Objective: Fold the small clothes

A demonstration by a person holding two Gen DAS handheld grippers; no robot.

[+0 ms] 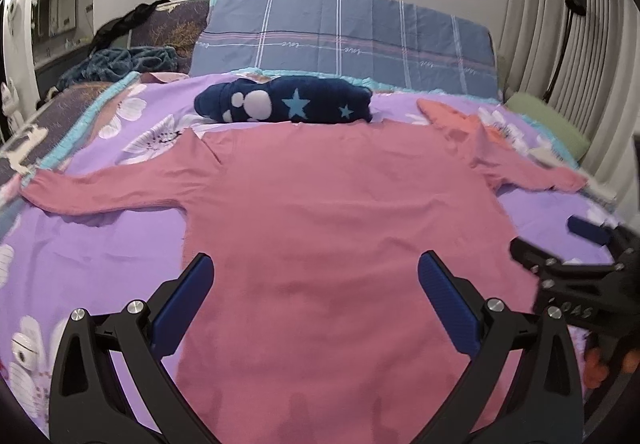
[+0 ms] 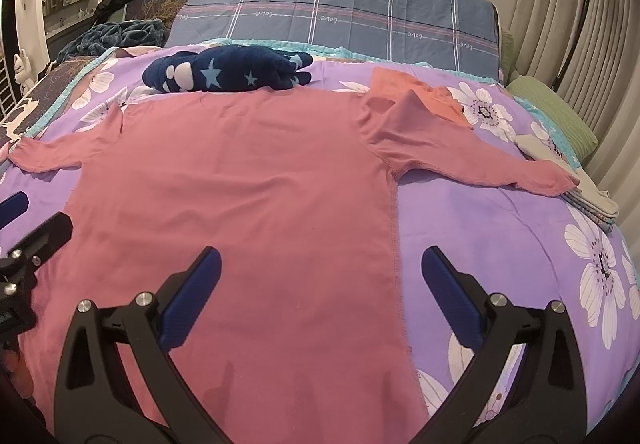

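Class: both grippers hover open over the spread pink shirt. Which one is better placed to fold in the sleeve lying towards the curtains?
Probably the right gripper: its open jaws straddle the pink shirt's side seam just below that sleeve.

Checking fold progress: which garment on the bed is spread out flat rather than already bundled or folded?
The pink long-sleeved top, sleeves out to both sides. The navy star-print garment behind it is bundled.
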